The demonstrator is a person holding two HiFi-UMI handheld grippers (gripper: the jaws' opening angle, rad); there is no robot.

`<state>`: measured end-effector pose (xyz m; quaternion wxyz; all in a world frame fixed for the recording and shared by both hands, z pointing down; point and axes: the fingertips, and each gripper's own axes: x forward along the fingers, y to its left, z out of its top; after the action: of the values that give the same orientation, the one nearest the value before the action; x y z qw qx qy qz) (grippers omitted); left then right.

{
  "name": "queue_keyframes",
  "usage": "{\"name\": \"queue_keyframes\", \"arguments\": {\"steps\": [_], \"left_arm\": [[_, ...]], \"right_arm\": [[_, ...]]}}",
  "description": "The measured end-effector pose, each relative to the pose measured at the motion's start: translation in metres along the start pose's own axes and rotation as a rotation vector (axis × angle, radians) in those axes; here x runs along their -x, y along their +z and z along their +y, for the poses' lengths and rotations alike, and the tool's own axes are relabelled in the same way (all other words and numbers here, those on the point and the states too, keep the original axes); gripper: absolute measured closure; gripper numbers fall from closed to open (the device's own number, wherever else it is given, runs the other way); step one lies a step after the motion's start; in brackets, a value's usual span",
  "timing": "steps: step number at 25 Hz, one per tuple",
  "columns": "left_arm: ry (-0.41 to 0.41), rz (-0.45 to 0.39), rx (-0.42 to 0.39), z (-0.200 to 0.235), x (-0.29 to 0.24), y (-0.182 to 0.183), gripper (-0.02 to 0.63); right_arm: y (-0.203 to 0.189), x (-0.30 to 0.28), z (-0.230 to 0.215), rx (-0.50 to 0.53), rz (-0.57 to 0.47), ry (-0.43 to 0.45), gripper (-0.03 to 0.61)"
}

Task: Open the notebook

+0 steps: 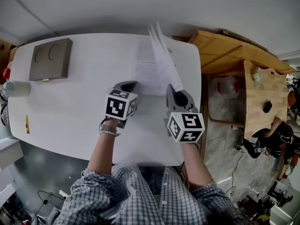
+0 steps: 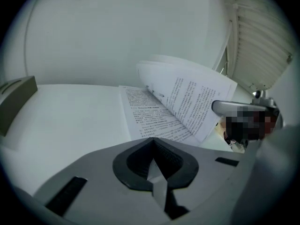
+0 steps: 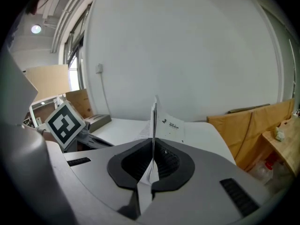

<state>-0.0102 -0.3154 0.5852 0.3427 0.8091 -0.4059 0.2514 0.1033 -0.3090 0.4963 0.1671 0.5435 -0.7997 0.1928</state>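
From overhead the notebook's (image 1: 149, 64) print is too small to read, and it is too blurred to read in the left gripper view. There the left gripper's (image 2: 154, 170) body hides the notebook's near edge. A pale sliver sits at the seam of its closed jaws, and I can't tell whether it is a sheet. The pages (image 3: 153, 118) nipped by the right gripper (image 3: 152, 168) stand edge-on, so their faces are unseen, and their foot is lost between the jaws. The box (image 2: 16, 102) is cut off by the left edge of the left gripper view, and overhead the cup (image 1: 16, 88) is cut off at the left too.
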Motion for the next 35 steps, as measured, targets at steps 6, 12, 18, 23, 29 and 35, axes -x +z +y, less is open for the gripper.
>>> {"name": "queue_keyframes", "arguments": {"steps": [6, 12, 18, 23, 29, 35], "left_arm": [[0.010, -0.002, 0.000, 0.001, -0.001, 0.000, 0.606], [0.033, -0.012, -0.023, 0.001, 0.000, 0.000, 0.606], [0.034, -0.013, -0.031, 0.003, 0.001, 0.000, 0.606], [0.049, -0.020, -0.043, -0.001, 0.000, -0.001, 0.606], [0.049, -0.020, -0.013, 0.000, -0.001, -0.001, 0.606], [0.049, -0.020, -0.003, 0.002, 0.000, 0.000, 0.606]], "right_arm": [[0.006, 0.020, -0.036, -0.008, -0.031, -0.125, 0.551], [0.001, 0.039, -0.083, 0.006, -0.009, -0.255, 0.551], [-0.021, 0.040, -0.106, 0.050, 0.063, -0.292, 0.549], [-0.047, 0.035, -0.127, -0.025, 0.124, -0.336, 0.548], [-0.058, 0.030, -0.132, 0.079, 0.165, -0.331, 0.504], [-0.062, 0.032, -0.141, -0.044, 0.143, -0.325, 0.453]]}}
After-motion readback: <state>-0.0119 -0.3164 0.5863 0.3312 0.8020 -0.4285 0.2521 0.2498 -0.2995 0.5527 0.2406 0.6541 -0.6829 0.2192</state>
